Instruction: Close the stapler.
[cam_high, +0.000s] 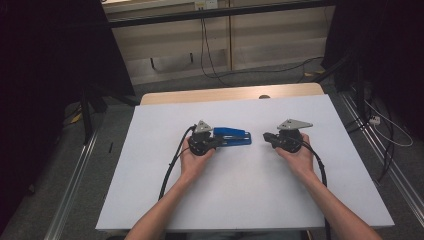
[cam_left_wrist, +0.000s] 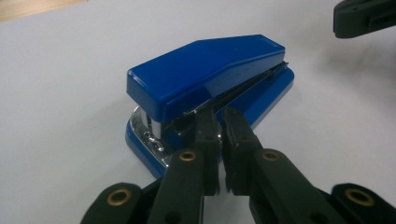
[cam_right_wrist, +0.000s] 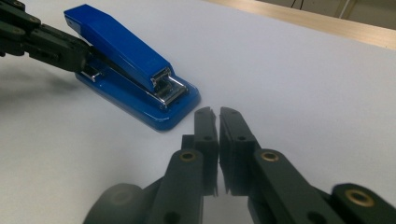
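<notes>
A blue stapler (cam_high: 233, 136) lies flat near the middle of the white table (cam_high: 240, 195), just left of centre, between the two grippers. In the left gripper view the stapler (cam_left_wrist: 210, 79) sits just ahead of the jaws, its chrome metal end toward the lower left. The left gripper (cam_high: 218, 142), held in the left hand (cam_high: 194, 159), points right, and its tips reach the stapler's side; in its own view the left gripper (cam_left_wrist: 223, 116) has its jaws drawn together with only a thin slit between them, holding nothing, the tips touching or just short of the gap between the stapler's top and base. The right gripper (cam_high: 266, 136), held in the right hand (cam_high: 299, 155), points left and stands a little apart from the stapler's right end. In its own view the right gripper (cam_right_wrist: 215, 113) is likewise closed to a narrow slit and empty, hovering over bare table, with the stapler (cam_right_wrist: 126, 60) near and ahead to the left, its chrome mouth facing the camera.
</notes>
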